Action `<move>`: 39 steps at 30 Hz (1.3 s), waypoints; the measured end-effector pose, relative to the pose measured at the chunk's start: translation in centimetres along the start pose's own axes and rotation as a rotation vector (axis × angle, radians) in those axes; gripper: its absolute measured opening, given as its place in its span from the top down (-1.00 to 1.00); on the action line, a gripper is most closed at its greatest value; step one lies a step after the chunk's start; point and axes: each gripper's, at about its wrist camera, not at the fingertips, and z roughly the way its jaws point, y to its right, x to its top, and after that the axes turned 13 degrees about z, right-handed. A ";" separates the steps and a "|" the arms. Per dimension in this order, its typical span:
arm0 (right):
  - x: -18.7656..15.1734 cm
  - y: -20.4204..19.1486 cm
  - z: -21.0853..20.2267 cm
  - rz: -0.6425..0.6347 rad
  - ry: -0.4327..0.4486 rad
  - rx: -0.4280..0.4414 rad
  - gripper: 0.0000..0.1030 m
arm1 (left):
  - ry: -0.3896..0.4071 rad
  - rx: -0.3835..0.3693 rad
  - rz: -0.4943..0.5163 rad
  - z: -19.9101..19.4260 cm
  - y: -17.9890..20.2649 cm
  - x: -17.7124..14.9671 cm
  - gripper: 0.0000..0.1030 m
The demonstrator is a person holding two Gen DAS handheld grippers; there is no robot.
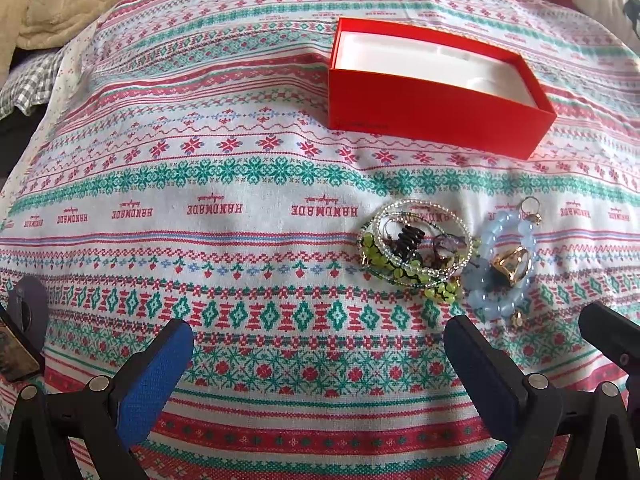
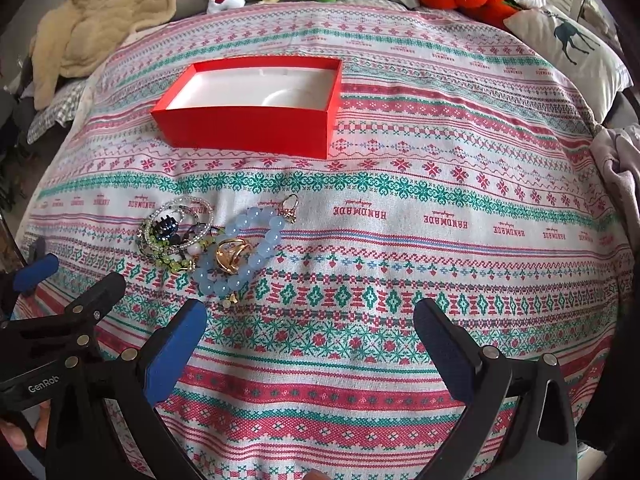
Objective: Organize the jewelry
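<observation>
Lying heaped near red box (image 2: 248, 128): jewelry (image 2: 208, 240), untouched.

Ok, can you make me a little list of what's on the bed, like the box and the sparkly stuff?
box: open red cardboard box, white inside, nothing in it
jewelry: pale blue bead bracelet around a gold ring; tangled green and clear bead strands beside it
cloth: patterned red and green cloth under everything
left gripper: open, holding nothing
right gripper: open, holding nothing

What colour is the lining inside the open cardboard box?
White, inside the red open cardboard box; clearest in the right wrist view.
</observation>
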 end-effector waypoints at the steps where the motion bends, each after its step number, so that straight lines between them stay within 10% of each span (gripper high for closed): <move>1: 0.0 0.0 0.0 0.000 -0.001 0.000 -1.00 | 0.001 0.000 0.000 0.0 0.0 0.1 -0.99; 39: -0.2 -0.4 0.3 -0.012 -0.006 -0.002 -1.00 | 0.001 0.001 0.004 0.0 0.2 -0.4 -0.99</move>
